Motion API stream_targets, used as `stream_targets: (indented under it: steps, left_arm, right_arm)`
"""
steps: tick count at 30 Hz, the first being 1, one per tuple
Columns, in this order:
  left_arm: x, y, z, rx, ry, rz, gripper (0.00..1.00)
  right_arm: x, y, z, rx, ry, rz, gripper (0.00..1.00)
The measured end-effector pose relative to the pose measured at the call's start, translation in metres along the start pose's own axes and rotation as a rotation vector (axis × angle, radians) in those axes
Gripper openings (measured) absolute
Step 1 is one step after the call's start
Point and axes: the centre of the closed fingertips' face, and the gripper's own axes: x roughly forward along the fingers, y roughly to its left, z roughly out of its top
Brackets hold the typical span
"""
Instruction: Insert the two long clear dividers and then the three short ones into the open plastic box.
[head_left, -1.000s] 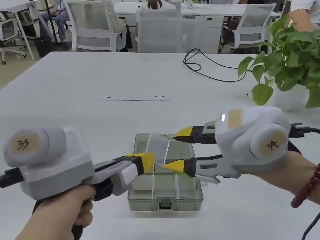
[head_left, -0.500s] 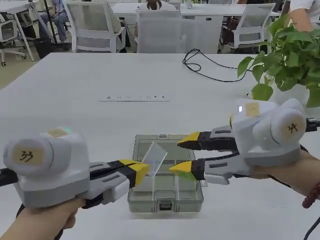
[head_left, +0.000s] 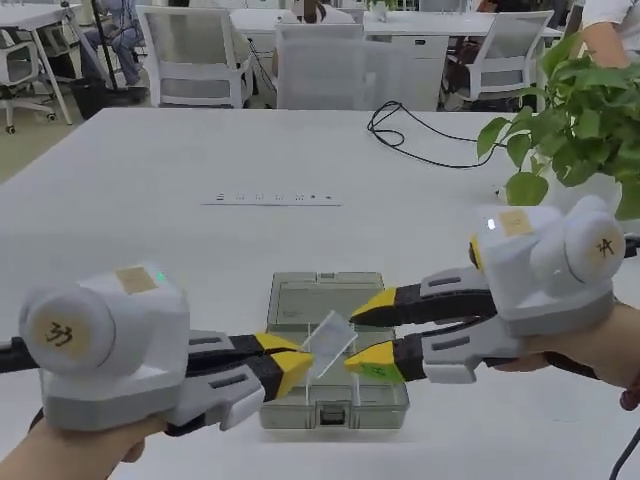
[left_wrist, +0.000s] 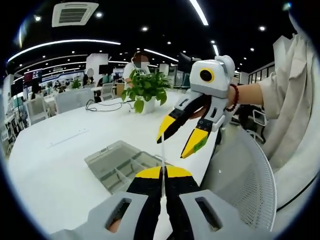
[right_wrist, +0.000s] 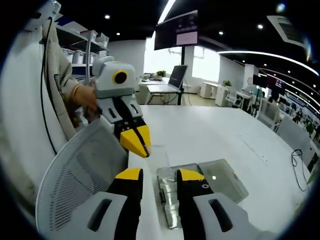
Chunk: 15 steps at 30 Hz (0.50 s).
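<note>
The grey translucent box (head_left: 335, 408) lies open near the table's front edge, its lid (head_left: 320, 292) flat behind it and clear dividers standing inside. My left gripper (head_left: 292, 358) is shut on a small clear divider (head_left: 331, 338), which is tilted above the box's middle. In the left gripper view that divider (left_wrist: 162, 159) shows edge-on between the shut tips of the left gripper (left_wrist: 162, 172), over the box (left_wrist: 122, 165). My right gripper (head_left: 375, 332) is open, its yellow tips just right of the divider. The right gripper (right_wrist: 160, 175) faces the box (right_wrist: 200, 192) and the left gripper (right_wrist: 136, 141).
A potted green plant (head_left: 575, 110) stands at the table's right side, with a black cable (head_left: 420, 135) behind it. A thin strip of small parts (head_left: 270, 198) lies mid-table. White chairs (head_left: 195, 60) line the far edge. A mesh chair back (right_wrist: 80, 170) is close to me.
The divider in my left gripper has tipped from nearly upright to a flat slant and sunk toward the box. My right gripper stayed open beside it, shifting slightly right and down.
</note>
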Motion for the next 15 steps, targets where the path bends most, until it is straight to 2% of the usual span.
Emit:
stream_targets:
  steps: [10,15]
  left_arm:
    - [0.003,-0.017,-0.004,0.067,0.01,-0.079,0.0]
    - [0.004,-0.029,-0.007,0.101,0.022,-0.14,0.0]
  right_arm:
    - [-0.003,0.012,-0.005,0.01,0.0,0.089,0.22]
    - [-0.005,0.02,-0.008,0.025,-0.003,0.135,0.19]
